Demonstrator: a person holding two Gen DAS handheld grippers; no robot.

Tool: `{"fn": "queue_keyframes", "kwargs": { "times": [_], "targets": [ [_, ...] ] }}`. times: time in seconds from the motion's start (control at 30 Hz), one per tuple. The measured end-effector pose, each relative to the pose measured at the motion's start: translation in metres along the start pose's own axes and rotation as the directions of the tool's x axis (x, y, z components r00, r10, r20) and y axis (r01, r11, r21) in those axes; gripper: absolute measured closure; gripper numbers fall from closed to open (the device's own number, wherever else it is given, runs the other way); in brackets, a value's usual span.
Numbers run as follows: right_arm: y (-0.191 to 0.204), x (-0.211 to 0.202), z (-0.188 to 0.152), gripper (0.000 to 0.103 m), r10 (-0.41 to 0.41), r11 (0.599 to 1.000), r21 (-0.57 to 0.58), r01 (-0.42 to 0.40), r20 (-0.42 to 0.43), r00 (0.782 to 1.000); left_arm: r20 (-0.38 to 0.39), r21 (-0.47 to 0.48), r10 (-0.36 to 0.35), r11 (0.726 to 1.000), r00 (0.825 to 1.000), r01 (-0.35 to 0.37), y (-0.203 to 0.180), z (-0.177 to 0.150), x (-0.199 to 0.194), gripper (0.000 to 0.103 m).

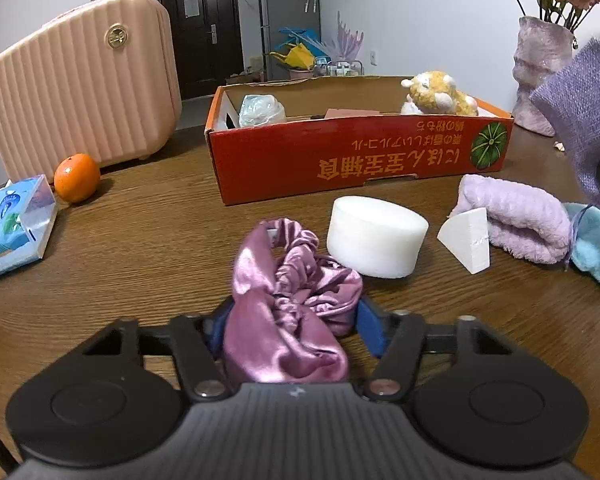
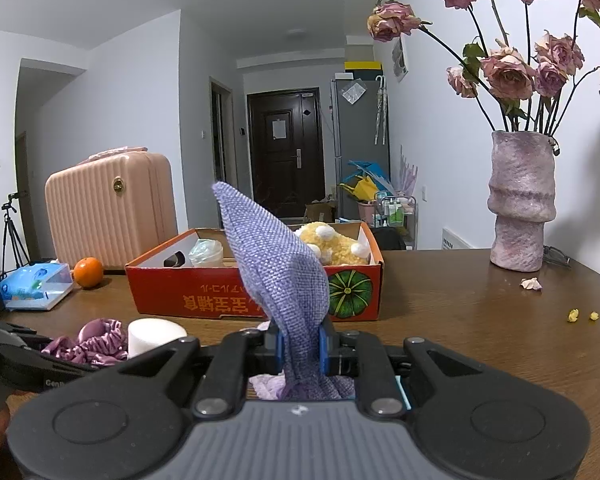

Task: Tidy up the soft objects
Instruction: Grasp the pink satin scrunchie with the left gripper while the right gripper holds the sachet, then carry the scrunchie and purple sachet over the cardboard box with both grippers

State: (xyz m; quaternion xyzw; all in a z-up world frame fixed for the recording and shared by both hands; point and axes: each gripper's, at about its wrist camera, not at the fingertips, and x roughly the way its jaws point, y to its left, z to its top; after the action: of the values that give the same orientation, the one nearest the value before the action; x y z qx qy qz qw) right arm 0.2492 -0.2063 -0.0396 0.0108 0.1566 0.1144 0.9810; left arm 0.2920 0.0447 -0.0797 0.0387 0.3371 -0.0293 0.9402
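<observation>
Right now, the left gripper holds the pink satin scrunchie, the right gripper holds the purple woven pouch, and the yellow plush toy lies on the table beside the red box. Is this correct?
Not quite. The yellow plush toy lies inside the red box, as the left wrist view shows. The rest holds: the left gripper grips the pink satin scrunchie, and the right gripper grips the purple woven pouch.

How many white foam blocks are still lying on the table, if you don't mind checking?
2: a round foam block in front of the red box, and a wedge foam block against the lilac towel. Others may be hidden.
</observation>
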Motion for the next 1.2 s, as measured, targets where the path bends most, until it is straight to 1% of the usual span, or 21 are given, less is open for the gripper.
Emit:
{"fn": "queue_keyframes", "kwargs": {
  "times": [0.07,0.2,0.37,0.7,1.0,1.2],
  "targets": [
    [0.0,0.0,0.0,0.087,0.001,1.0,0.0,-0.001,0.001,1.0,0.0,-0.007,0.002,1.0,1.0,-0.002,0.001,0.0,0.0,0.054],
    [0.0,0.0,0.0,0.087,0.001,1.0,-0.001,-0.001,0.002,1.0,-0.001,-0.01,0.008,1.0,1.0,-0.008,0.002,0.001,-0.001,0.057],
    [0.0,0.0,0.0,0.087,0.001,1.0,-0.001,-0.001,0.002,1.0,0.021,-0.027,0.009,1.0,1.0,-0.008,0.005,0.004,-0.01,0.058],
    [0.002,-0.001,0.001,0.087,0.007,1.0,-0.005,-0.007,0.015,1.0,0.135,-0.032,0.034,0.999,0.99,-0.03,0.005,0.016,-0.039,0.058],
    [0.007,-0.002,0.008,0.087,0.015,1.0,0.01,-0.016,0.051,0.999,0.232,-0.068,0.028,0.998,0.972,-0.012,0.0,0.034,-0.065,0.058],
    [0.012,-0.002,0.016,0.087,0.022,0.999,0.023,-0.024,0.084,0.996,0.274,-0.091,0.025,0.996,0.962,-0.001,-0.007,0.048,-0.073,0.057]
  ]
}}
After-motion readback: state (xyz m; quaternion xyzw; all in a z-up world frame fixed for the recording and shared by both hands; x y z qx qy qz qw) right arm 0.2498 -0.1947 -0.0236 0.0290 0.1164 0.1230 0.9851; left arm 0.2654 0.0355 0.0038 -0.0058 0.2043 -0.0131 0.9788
